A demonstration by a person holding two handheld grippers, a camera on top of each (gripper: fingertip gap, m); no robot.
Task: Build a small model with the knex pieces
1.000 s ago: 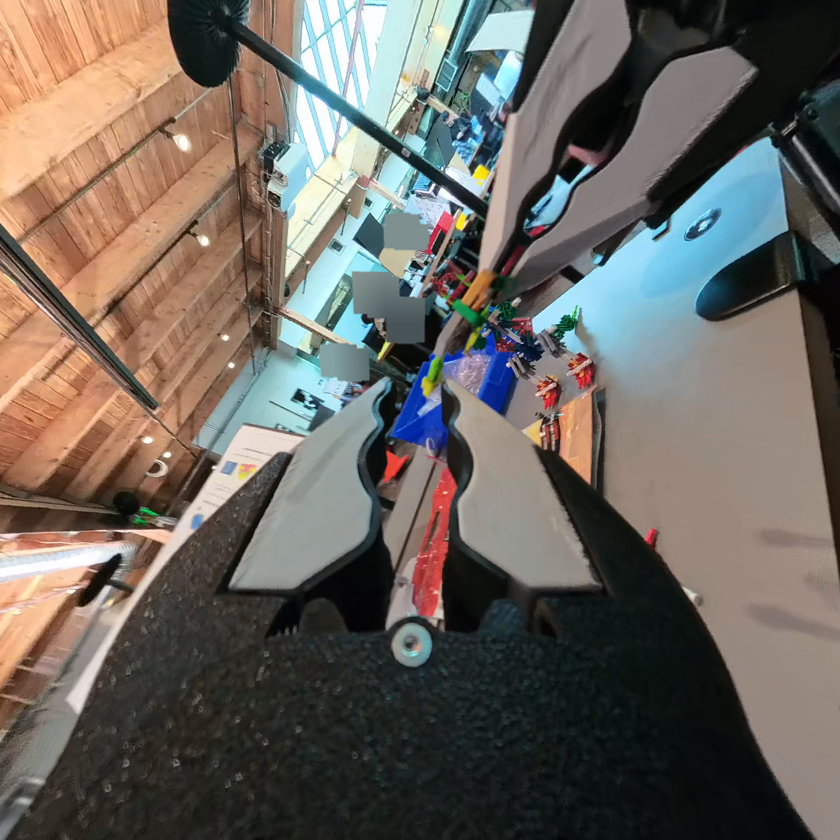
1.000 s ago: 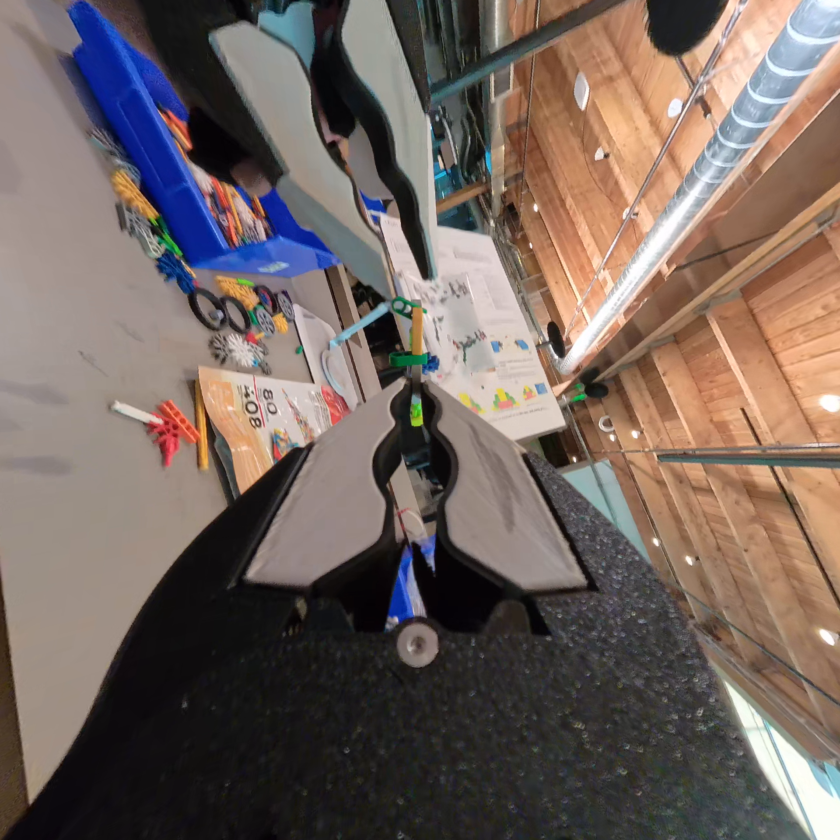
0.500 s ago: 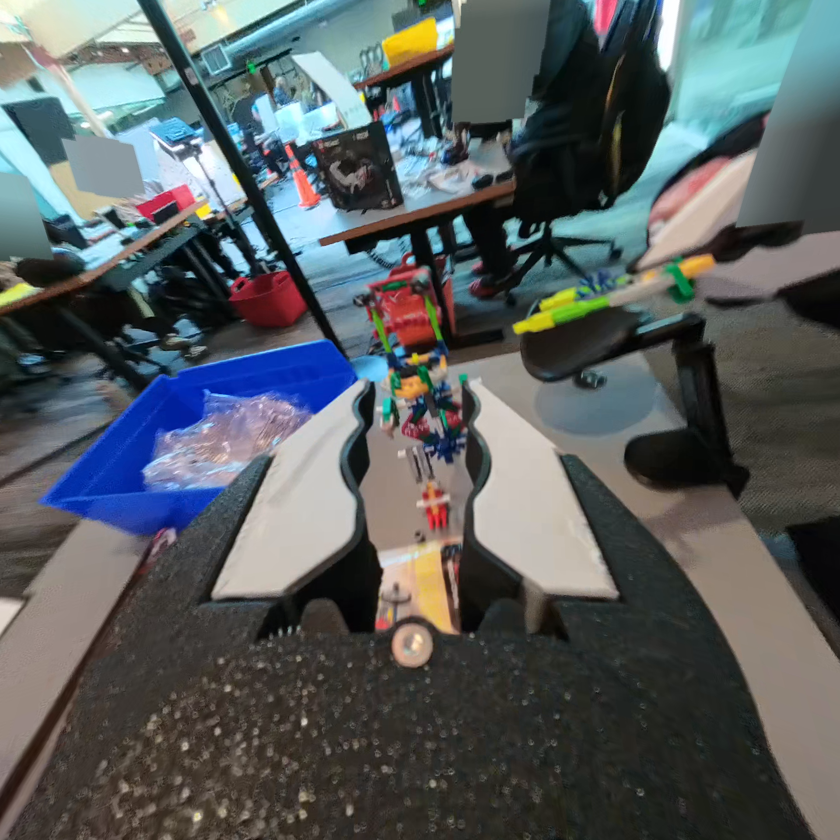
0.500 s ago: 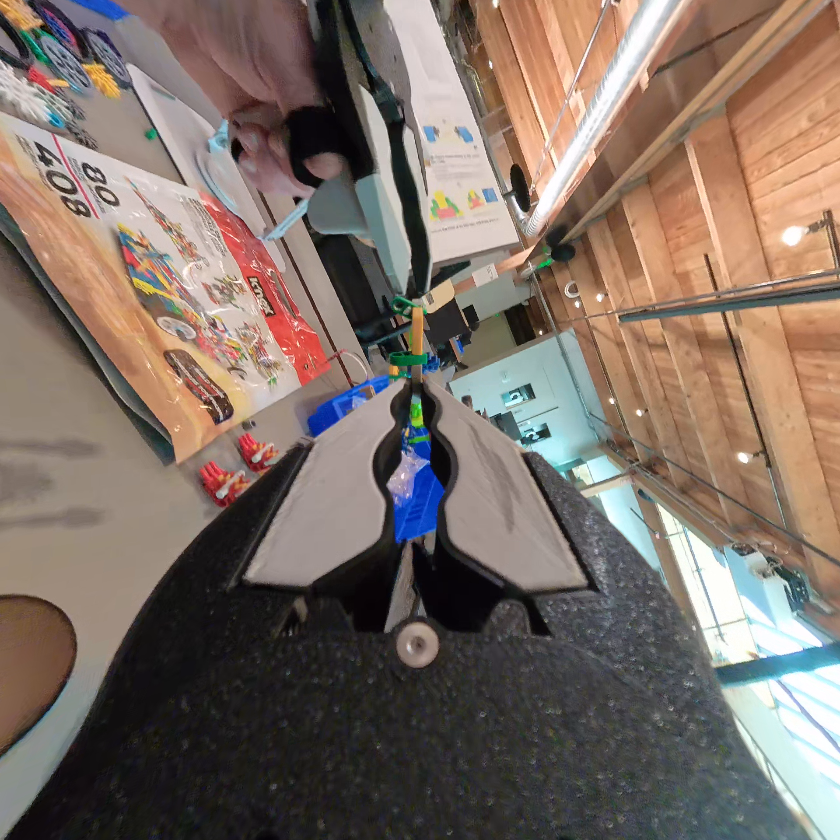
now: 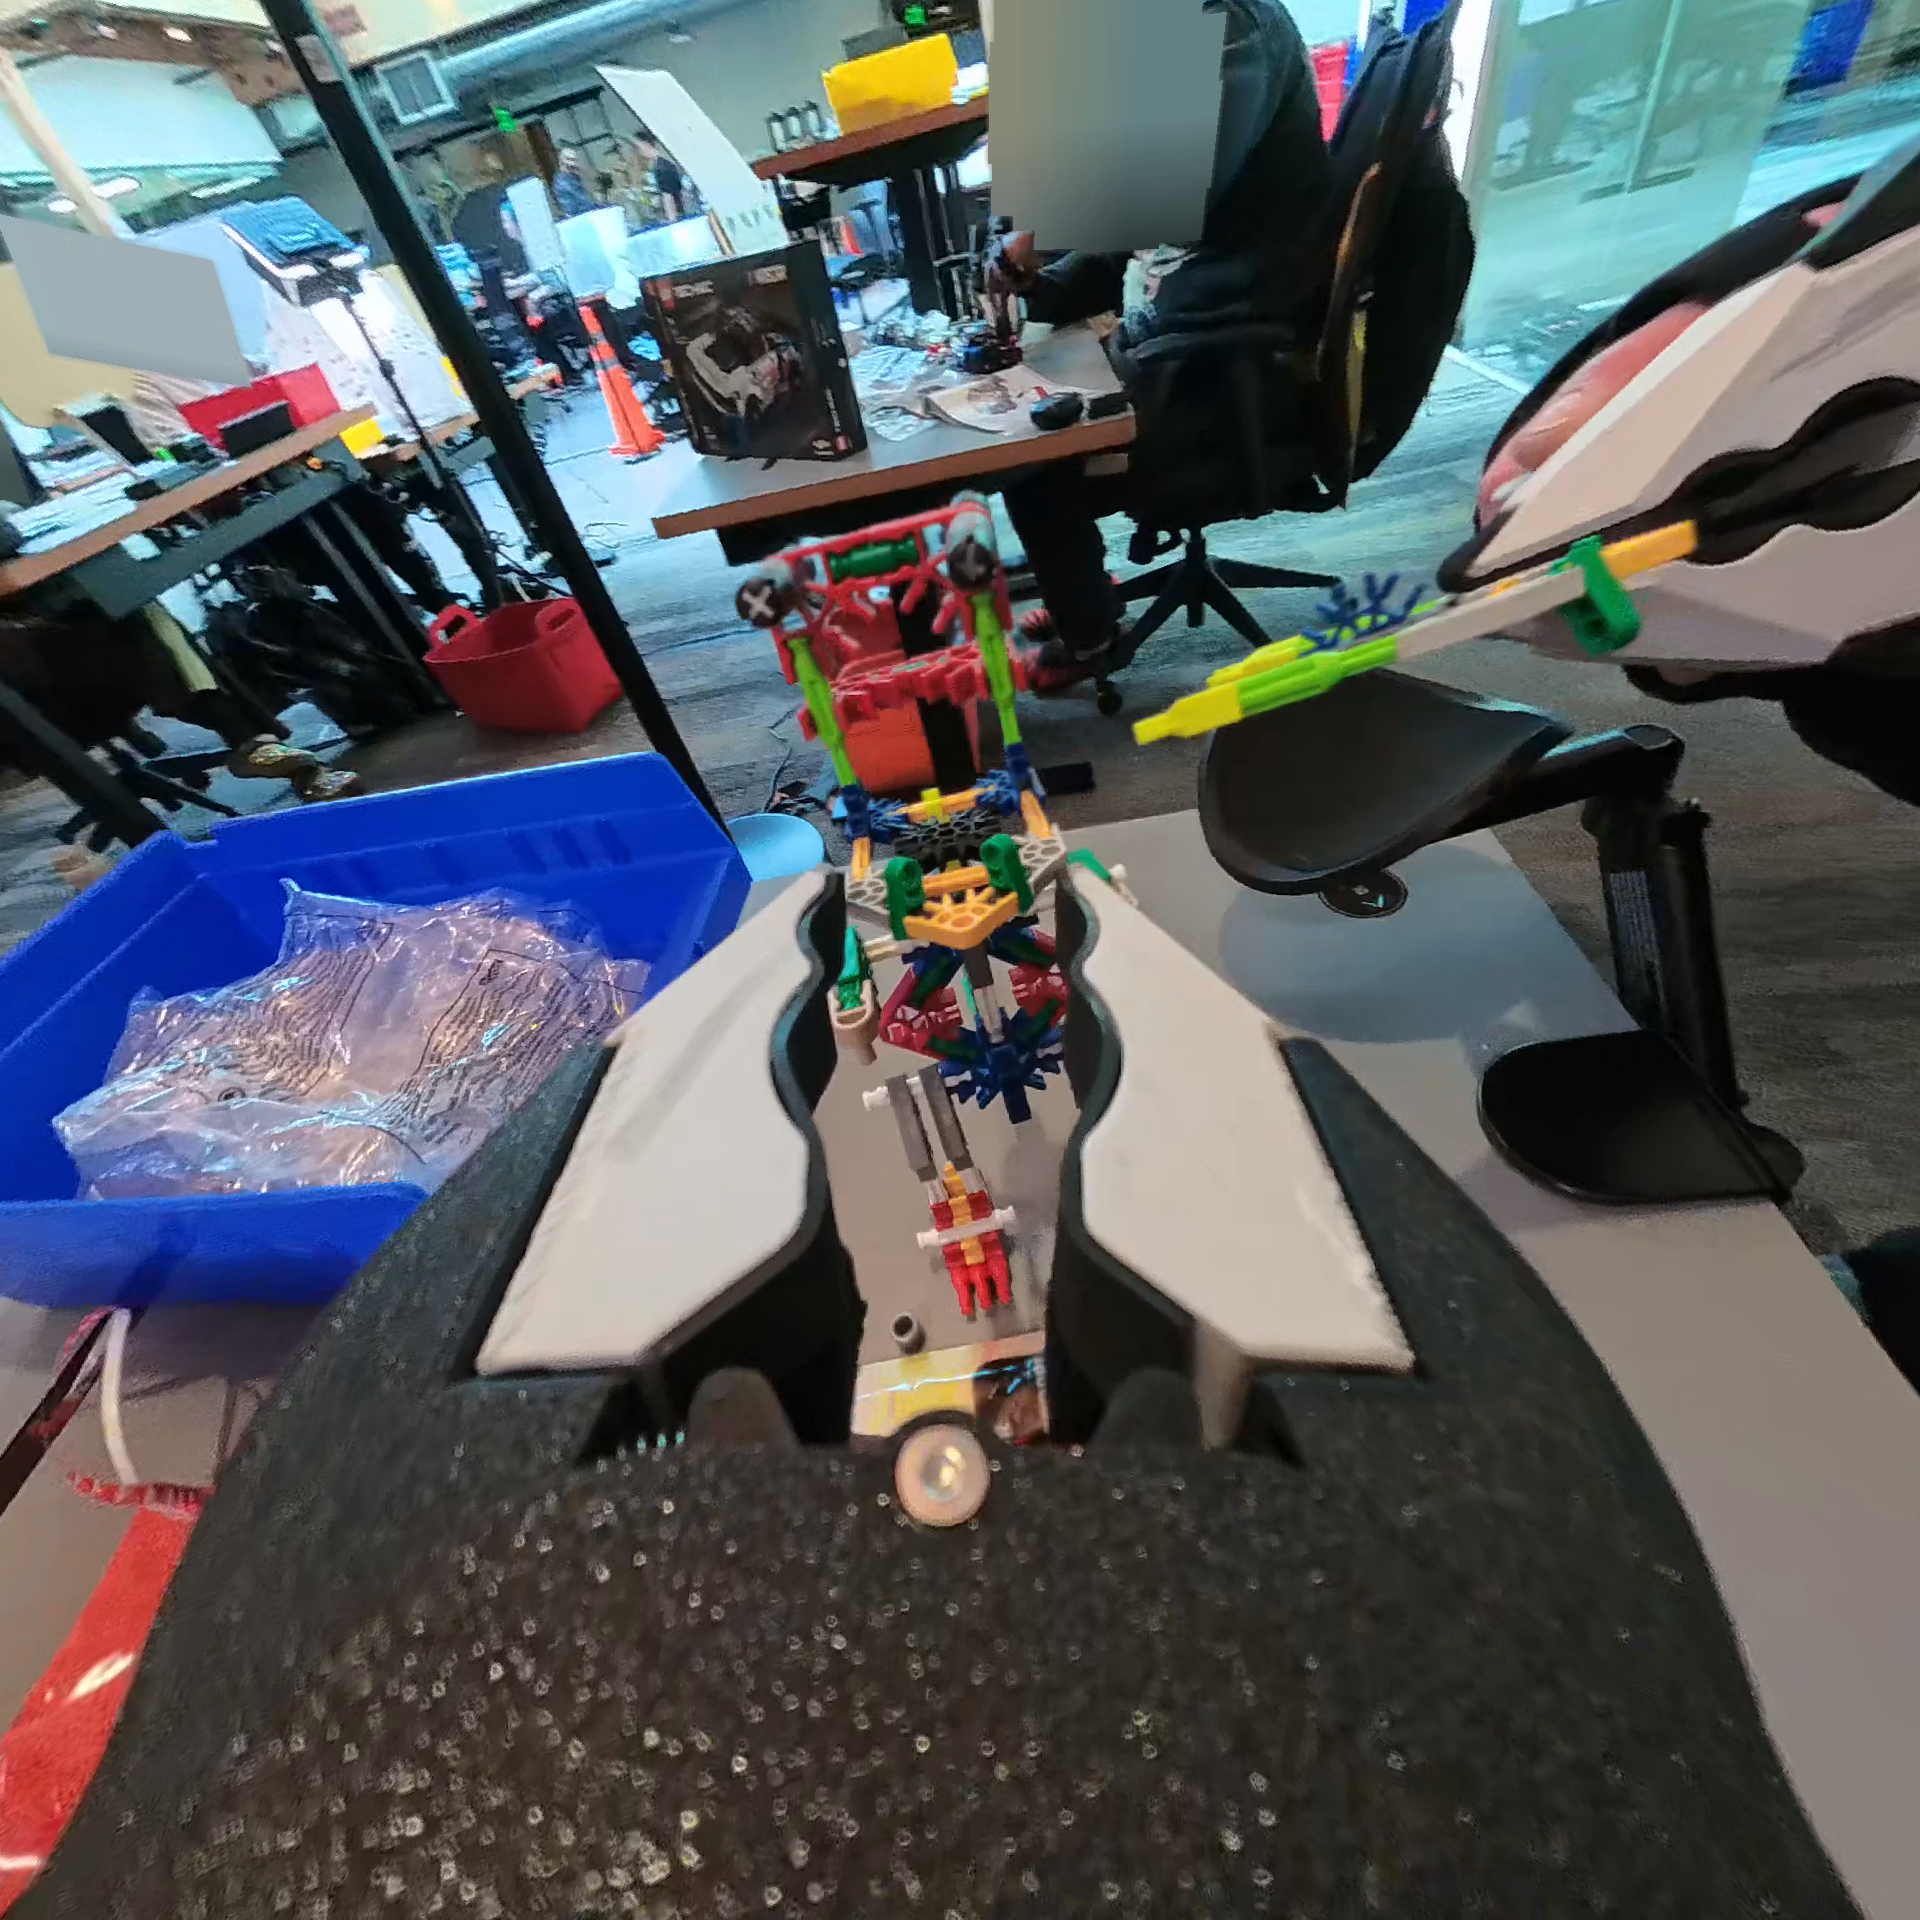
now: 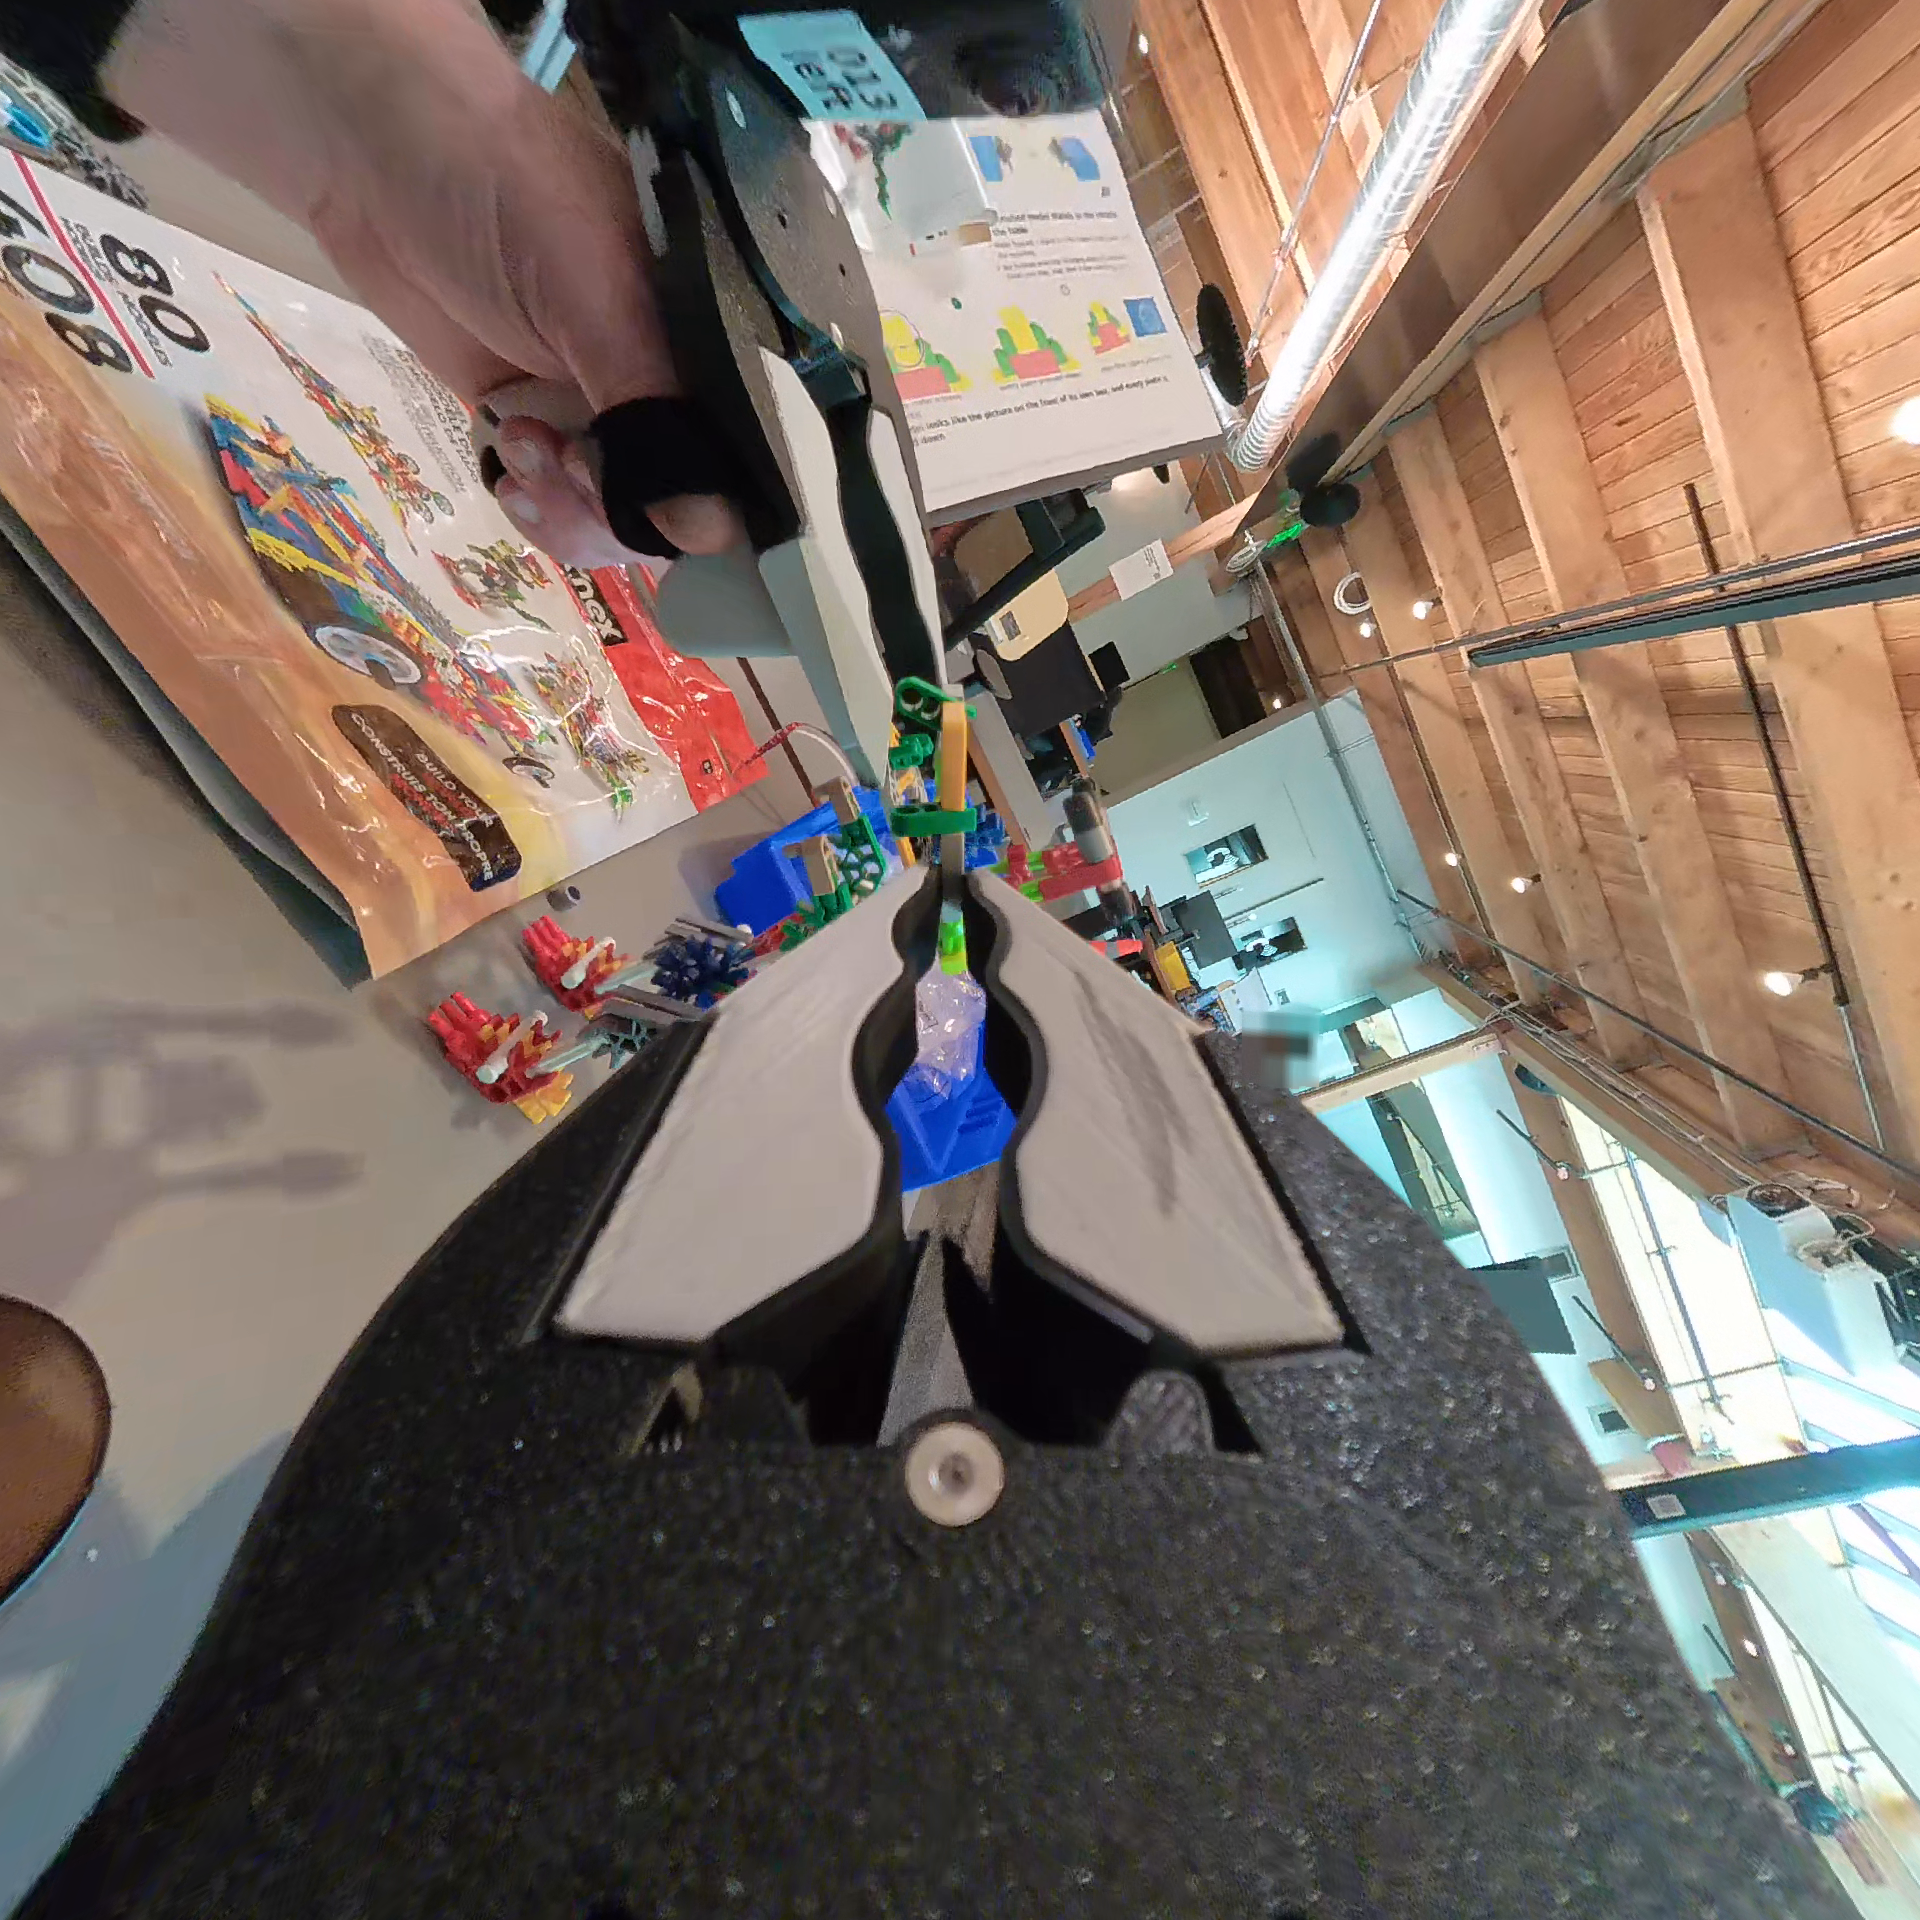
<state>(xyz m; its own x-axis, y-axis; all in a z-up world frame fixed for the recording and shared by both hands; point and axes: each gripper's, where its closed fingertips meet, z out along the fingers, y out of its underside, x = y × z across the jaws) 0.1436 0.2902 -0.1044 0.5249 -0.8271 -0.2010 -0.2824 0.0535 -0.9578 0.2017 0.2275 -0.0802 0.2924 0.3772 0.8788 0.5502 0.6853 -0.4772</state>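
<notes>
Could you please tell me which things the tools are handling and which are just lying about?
In hand: right tool, shut on a green-and-yellow rod piece; left tool, open, framing the colourful rod model.
Lying about: blue bin, plastic bag inside it, red connector clusters, booklet.

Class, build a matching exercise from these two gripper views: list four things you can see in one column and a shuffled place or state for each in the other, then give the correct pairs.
Things
1. left gripper
2. right gripper
3. crumpled clear plastic bag
4. black office chair

Places or states
A. lying inside the blue plastic bin
B. open, with the colourful rod-and-connector toy model seen between its fingers
C. shut on a thin green, yellow and white toy rod assembly
D. standing at the far wooden desk

Pairs: 1-B, 2-C, 3-A, 4-D
</notes>
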